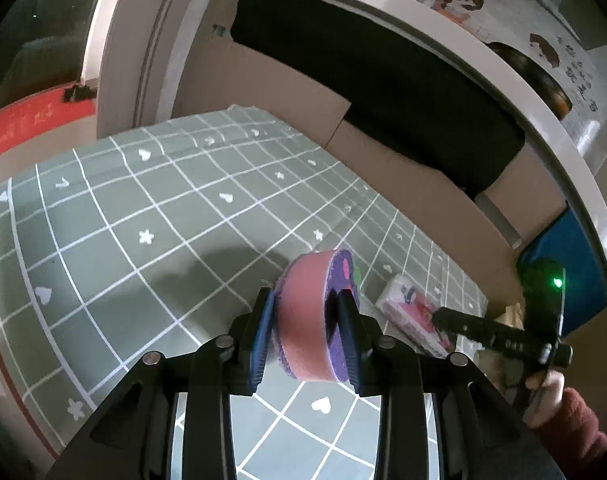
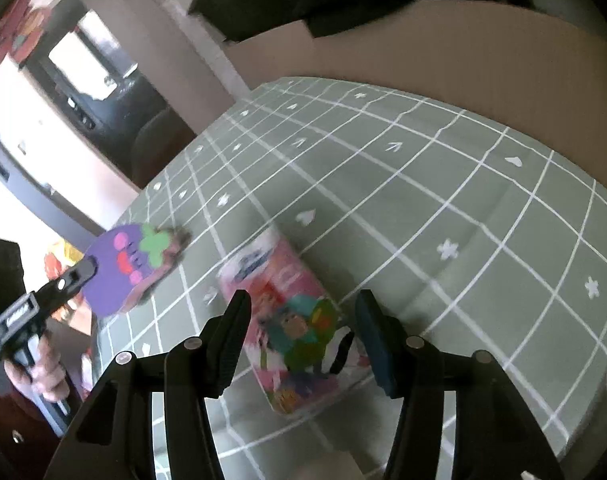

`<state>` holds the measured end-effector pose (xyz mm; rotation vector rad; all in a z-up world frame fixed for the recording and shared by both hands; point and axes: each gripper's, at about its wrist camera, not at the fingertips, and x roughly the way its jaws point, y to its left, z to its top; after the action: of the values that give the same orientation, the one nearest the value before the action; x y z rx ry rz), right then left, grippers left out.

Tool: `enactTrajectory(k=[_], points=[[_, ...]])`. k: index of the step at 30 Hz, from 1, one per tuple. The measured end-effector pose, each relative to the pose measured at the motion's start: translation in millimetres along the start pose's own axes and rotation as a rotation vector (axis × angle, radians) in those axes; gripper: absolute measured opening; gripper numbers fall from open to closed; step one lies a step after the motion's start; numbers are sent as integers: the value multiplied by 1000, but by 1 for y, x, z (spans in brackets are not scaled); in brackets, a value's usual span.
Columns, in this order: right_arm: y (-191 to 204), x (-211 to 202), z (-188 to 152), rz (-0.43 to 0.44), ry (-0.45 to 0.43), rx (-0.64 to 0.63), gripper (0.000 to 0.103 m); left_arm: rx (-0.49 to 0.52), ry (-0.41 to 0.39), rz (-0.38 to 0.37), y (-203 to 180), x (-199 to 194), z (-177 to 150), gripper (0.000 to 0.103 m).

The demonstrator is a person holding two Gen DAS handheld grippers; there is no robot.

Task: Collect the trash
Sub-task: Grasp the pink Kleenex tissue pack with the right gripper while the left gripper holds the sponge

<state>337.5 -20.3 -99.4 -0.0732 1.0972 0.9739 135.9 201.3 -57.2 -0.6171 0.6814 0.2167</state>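
Gripping a pink-and-purple sponge [image 1: 307,320] between its pads, the left gripper [image 1: 306,332] holds it above the green checked tablecloth [image 1: 143,200].
The right gripper [image 2: 303,336] stands wide, fingers either side of a pink tissue pack [image 2: 287,320] lying on the cloth, untouched.

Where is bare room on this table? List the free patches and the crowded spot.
Free: the green checked tablecloth from the tissue pack out to the far cardboard-side edge. Crowded: the near corner, where the right gripper straddles the pack and the left gripper holds the sponge.
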Motion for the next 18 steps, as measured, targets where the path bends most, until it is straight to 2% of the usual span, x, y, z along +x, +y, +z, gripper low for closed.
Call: enactTrajectory(k=[5,12,14,18], points=[[32,15,-10,-119,32,-155,60,-28,-1,-6,8,-3,1,32],[56,33,-13,-235,56,-304,60,-53,-7,0,14,-7,0,32],[59,32,-14,-242,58,-306,52,-49,-7,4,13,-7,-1,32],[61,20,-18,-281,42,-269,47,-26,-11,8,7,-7,-2,32]])
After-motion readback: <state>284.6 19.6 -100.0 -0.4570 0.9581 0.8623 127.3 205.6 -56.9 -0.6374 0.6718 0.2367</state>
